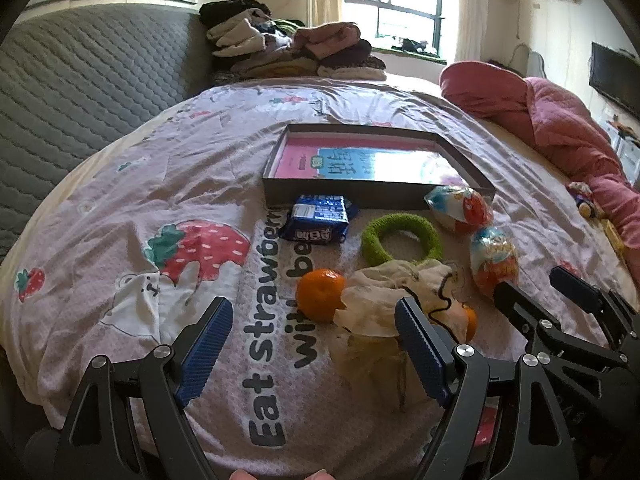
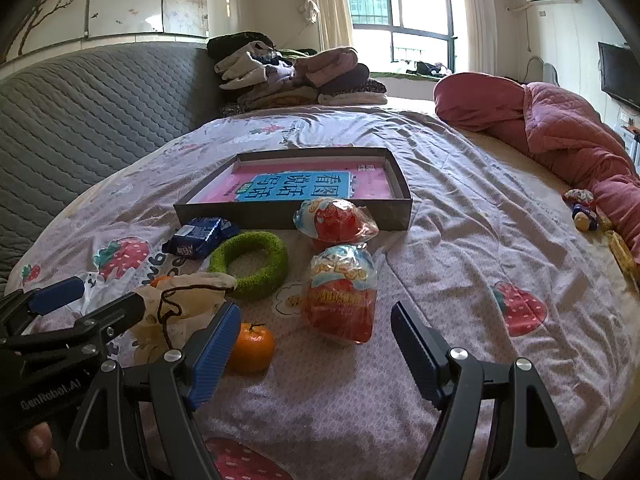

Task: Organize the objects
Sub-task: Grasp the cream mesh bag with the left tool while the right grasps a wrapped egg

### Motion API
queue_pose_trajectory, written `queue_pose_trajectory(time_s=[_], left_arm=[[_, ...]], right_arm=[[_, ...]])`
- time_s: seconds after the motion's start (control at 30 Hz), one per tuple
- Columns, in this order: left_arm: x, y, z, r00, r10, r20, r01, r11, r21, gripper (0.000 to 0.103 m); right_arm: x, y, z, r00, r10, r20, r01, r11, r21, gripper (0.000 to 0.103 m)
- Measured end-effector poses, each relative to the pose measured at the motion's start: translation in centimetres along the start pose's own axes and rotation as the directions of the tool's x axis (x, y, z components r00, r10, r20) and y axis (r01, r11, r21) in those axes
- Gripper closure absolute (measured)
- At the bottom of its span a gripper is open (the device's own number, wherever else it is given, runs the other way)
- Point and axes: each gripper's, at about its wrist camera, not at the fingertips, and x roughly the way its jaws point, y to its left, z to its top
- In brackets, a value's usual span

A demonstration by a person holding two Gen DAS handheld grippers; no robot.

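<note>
On the strawberry-print bedsheet lies a shallow grey box (image 1: 320,192) (image 2: 240,216) with a pink and blue book in it. In front of it are a blue snack packet (image 1: 318,220) (image 2: 198,240), a green fuzzy ring (image 1: 404,222) (image 2: 276,260), two wrapped egg toys (image 1: 494,260) (image 2: 344,296), two oranges (image 1: 320,294) (image 2: 252,346) and a cream mesh bag (image 1: 384,304) (image 2: 188,296). My left gripper (image 1: 314,312) (image 2: 94,298) hovers open over an orange and the bag. My right gripper (image 2: 316,314) (image 1: 536,284) stands open just short of the nearer egg toy, holding nothing.
A pile of folded clothes (image 1: 292,48) sits at the far end of the bed. A rolled pink quilt (image 2: 560,132) runs along the right side, with small toys (image 2: 582,212) beside it. The grey padded headboard (image 1: 80,80) rises on the left.
</note>
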Motion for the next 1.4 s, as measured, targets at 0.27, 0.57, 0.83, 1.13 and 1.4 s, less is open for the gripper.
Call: queue_pose_trajectory(time_s=[0.27, 0.57, 0.83, 1.13, 1.4], left_arm=[[-0.1, 0.3, 0.0, 1.000, -0.016, 0.001, 0.016, 1.000, -0.006, 0.019], [-0.1, 0.5, 0.0, 0.999, -0.032, -0.009, 0.032, 0.999, -0.017, 0.019], [0.5, 0.0, -0.3, 0.996, -0.076, -0.040, 0.076, 0.997, 0.006, 0.019], [1.6, 0.0, -1.0, 0.986, -0.138, -0.098, 0.140, 0.990, 0.009, 0.019], [2.5, -0.3, -1.6, 0.976, -0.171, -0.133, 0.172, 0.985, -0.004, 0.019]], right_arm=[[-0.1, -0.4, 0.5, 1.000, -0.015, 0.015, 0.015, 1.000, 0.006, 0.026], [0.0, -0.9, 0.9, 0.999, -0.030, 0.023, 0.030, 1.000, 0.005, 0.026], [0.9, -1.3, 0.9, 0.999, -0.048, -0.004, 0.048, 0.999, 0.004, 0.026], [1.8, -1.7, 0.8, 0.999, -0.039, -0.038, 0.039, 0.999, 0.010, 0.026], [2.8, -1.8, 0.9, 0.997, -0.031, -0.064, 0.030, 1.000, -0.004, 0.026]])
